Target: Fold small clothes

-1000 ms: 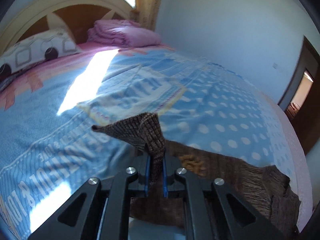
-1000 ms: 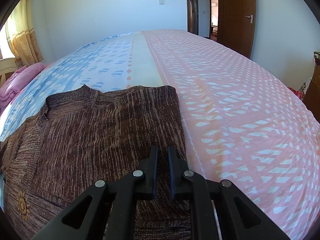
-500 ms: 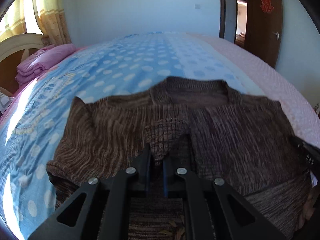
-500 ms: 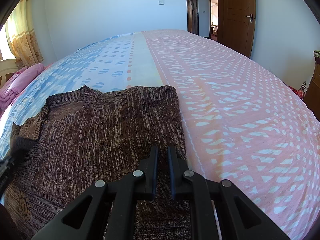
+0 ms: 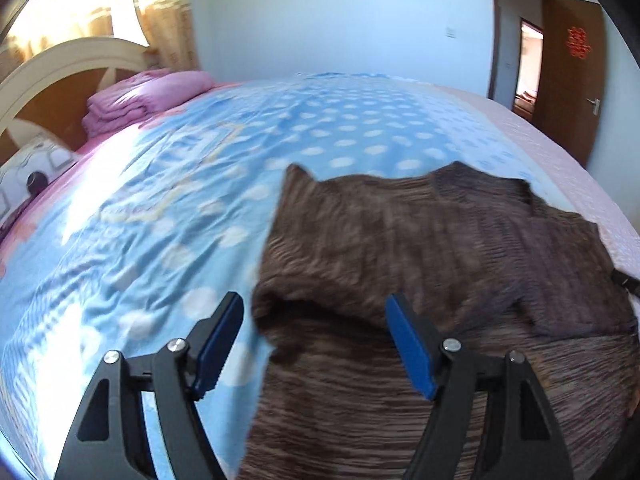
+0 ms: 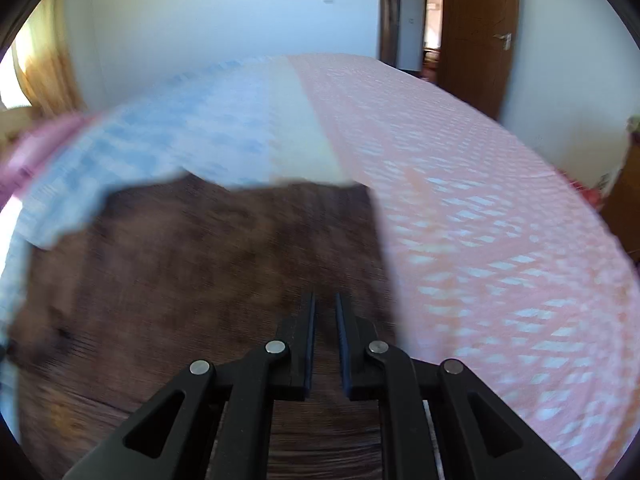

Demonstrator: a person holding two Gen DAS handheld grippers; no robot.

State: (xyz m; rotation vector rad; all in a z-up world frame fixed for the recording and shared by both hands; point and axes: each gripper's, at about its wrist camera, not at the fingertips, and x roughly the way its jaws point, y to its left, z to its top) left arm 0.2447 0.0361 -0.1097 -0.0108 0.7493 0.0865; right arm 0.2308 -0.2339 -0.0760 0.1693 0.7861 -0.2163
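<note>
A brown knit sweater (image 5: 420, 264) lies flat on the bed, its left sleeve folded in across the body. My left gripper (image 5: 316, 320) is open and empty, its blue-padded fingers (image 5: 408, 340) spread wide just above the folded sleeve's lower edge. In the right wrist view the sweater (image 6: 200, 280) is blurred by motion. My right gripper (image 6: 325, 312) hovers over the sweater's right side with its jaws nearly together and nothing visible between them.
The bed has a blue dotted cover (image 5: 160, 220) on the left and a pink patterned part (image 6: 480, 220) on the right. A folded pink blanket (image 5: 140, 100) and a headboard (image 5: 60, 68) are at the far left. A wooden door (image 6: 476, 20) is behind.
My left gripper carried the sleeve cuff across onto the sweater body, then opened and let it go. My right gripper has started moving; its view is now blurred.
</note>
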